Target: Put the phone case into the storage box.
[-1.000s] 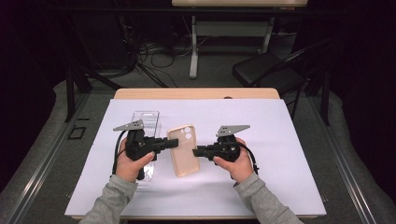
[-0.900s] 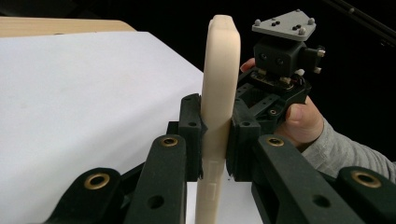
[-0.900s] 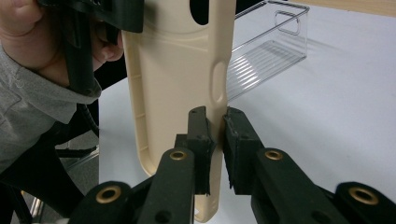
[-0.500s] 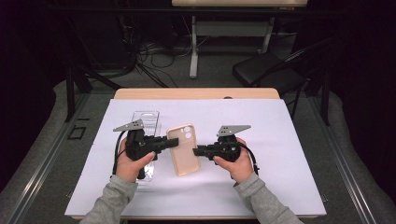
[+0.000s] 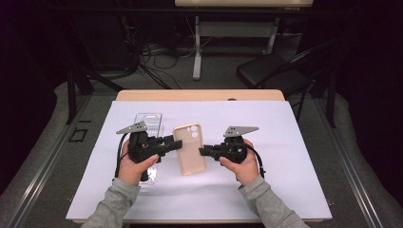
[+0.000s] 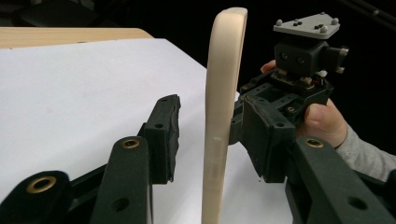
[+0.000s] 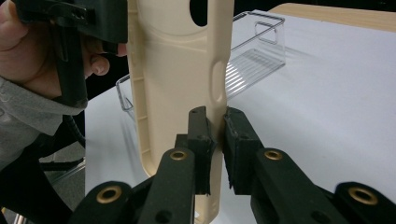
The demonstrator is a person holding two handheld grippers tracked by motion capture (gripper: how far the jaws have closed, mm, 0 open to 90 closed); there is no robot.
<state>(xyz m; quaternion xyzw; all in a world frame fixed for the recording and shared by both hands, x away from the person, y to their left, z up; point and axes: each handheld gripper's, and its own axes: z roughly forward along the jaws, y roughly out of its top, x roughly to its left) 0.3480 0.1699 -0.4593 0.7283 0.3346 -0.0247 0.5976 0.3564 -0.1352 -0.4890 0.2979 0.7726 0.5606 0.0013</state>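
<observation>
At frame centre in the high view, the right gripper (image 5: 202, 152) pinches the right edge of 1 beige case (image 5: 190, 148), while the left gripper (image 5: 178, 143), its jaws just opening, straddles the left edge without pressing it. 1 clear case (image 5: 148, 122) lies left of centre behind the left gripper. The white mat (image 5: 285, 142) gives open room on the right and along the top.
</observation>
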